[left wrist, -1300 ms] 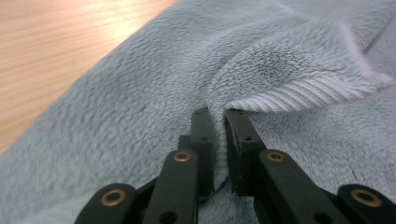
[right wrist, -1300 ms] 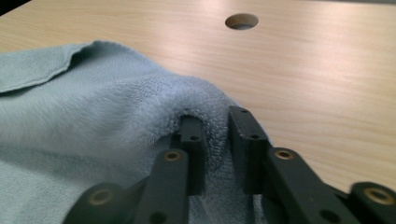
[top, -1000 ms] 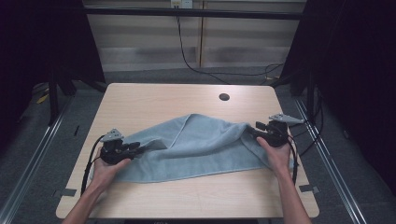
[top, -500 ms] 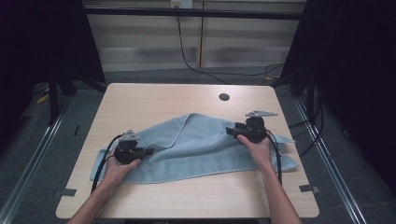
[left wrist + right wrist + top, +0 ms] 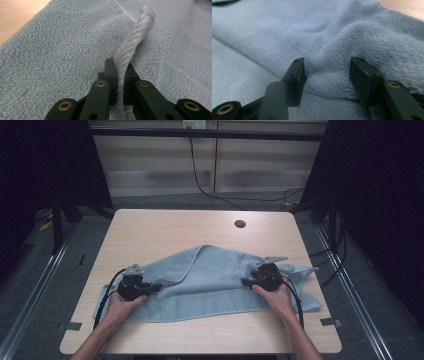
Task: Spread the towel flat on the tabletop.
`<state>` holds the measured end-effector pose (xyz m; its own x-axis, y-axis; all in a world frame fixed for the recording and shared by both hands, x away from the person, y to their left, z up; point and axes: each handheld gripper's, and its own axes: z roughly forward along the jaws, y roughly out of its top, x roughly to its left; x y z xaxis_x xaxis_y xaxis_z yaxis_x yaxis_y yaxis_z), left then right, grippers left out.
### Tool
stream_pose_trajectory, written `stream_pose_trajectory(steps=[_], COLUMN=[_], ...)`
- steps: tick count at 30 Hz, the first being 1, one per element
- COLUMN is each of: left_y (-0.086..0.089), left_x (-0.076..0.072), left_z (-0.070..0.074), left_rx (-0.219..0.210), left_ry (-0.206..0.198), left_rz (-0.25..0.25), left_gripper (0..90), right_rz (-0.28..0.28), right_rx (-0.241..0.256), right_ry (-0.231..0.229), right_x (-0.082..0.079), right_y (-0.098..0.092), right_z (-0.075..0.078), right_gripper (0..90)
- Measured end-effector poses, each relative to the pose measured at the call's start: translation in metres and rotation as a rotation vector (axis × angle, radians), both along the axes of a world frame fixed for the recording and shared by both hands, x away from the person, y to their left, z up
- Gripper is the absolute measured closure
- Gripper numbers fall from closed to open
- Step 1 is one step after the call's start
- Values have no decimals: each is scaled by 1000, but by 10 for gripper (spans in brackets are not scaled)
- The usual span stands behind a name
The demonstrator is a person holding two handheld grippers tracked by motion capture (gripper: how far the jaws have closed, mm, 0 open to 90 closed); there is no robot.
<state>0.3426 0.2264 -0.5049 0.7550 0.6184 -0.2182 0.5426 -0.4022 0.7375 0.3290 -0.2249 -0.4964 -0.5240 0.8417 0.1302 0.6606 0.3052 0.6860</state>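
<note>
A light blue towel (image 5: pixel 210 282) is spread in a rumpled, half-folded heap across the near half of the desk (image 5: pixel 165 227), reaching almost from the left edge to the right edge. One corner has been turned over toward the middle, so a fold is judged to be begun but not finished: the edges are not aligned, and the right end trails loosely near the right edge.

The left gripper (image 5: pixel 156 287) is clamped on a twisted hem of the towel, which is seen pinched between the closed jaws in the left gripper view (image 5: pixel 119 82). The right gripper (image 5: pixel 245 281) is held with its jaws apart, set over a raised ridge of cloth but not closed on it (image 5: pixel 325 72). A second grasp and a flattening pull are judged to be left.

A small dark round hole (image 5: pixel 240 224) is set near the far edge of the desk, well apart from the towel. Nothing on the desk is seen to stand in the way; only the gripper cables lie near the cloth.
</note>
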Motion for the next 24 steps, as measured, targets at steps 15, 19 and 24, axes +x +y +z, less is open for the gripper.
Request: stream_pose_trajectory(steps=[15,19,24], left_y=[1,1,-2], left_x=[-46,-32,10], left_z=[10,34,61], left_rx=[6,-68,-114], left_ry=[11,-46,-107], left_rz=[-121,-86,9], left_gripper=[866,869,871], right_rz=[128,128,118], right_rx=[72,155,158], right_ry=[117,33,-24], right_x=[-123,-108,-73], right_y=[30,19,11], right_z=[15,28,41], right_gripper=[479,470,450])
